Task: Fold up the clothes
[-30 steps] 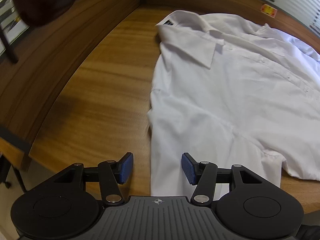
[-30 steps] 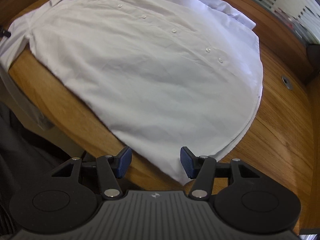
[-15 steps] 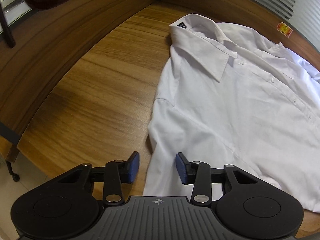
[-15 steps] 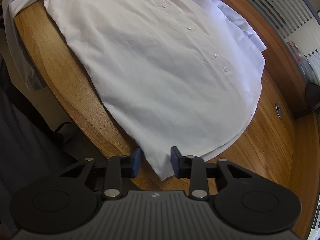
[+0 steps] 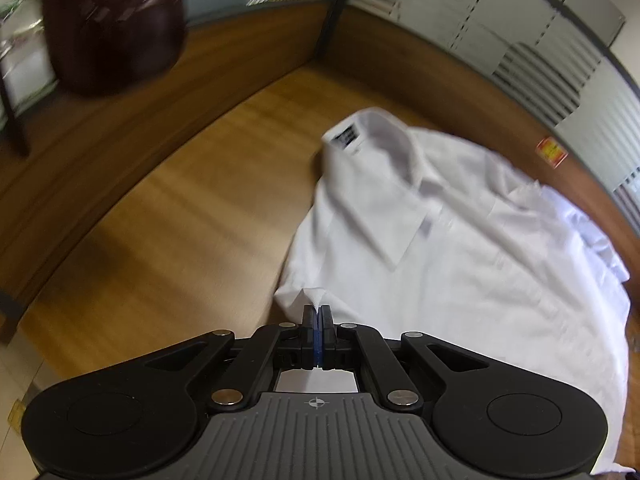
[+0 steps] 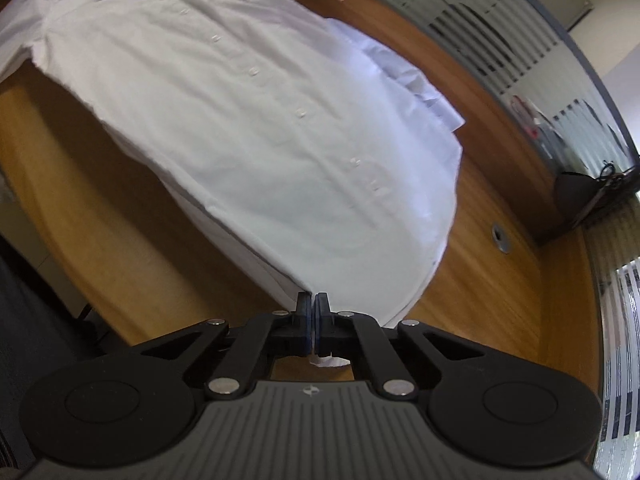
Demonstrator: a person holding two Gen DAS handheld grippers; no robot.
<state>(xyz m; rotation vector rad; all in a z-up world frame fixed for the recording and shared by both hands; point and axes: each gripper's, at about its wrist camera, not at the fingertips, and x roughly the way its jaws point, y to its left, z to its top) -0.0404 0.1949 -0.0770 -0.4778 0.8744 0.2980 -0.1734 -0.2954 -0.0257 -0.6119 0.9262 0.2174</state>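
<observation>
White shirt [image 5: 460,264] lies spread, front side up, on the wooden bench [image 5: 172,240], buttoned placket running down its middle. In the left wrist view it fills the right half of the frame, collar [image 5: 384,168] toward the upper centre with a dark label inside the neckband. In the right wrist view the shirt [image 6: 248,120] stretches from the upper left to the lower centre, rounded hem toward the lower right, a row of small buttons [image 6: 300,112] visible along the front.

Left gripper [image 5: 317,312]: jaws clenched on the shirt's near edge, a small peak of white cloth pinched up between the pads at lower centre of the frame.

Right gripper [image 6: 312,300]: jaws clenched on the hem corner at lower centre; a scrap of cloth shows behind the pads.

Surroundings: a dark rounded object [image 5: 112,24], blurred, at upper left of the left wrist view; an orange sticker [image 5: 552,151] on the bench's raised wooden edge at right; a metal grommet [image 6: 501,237] in the bench at right of the right wrist view.
</observation>
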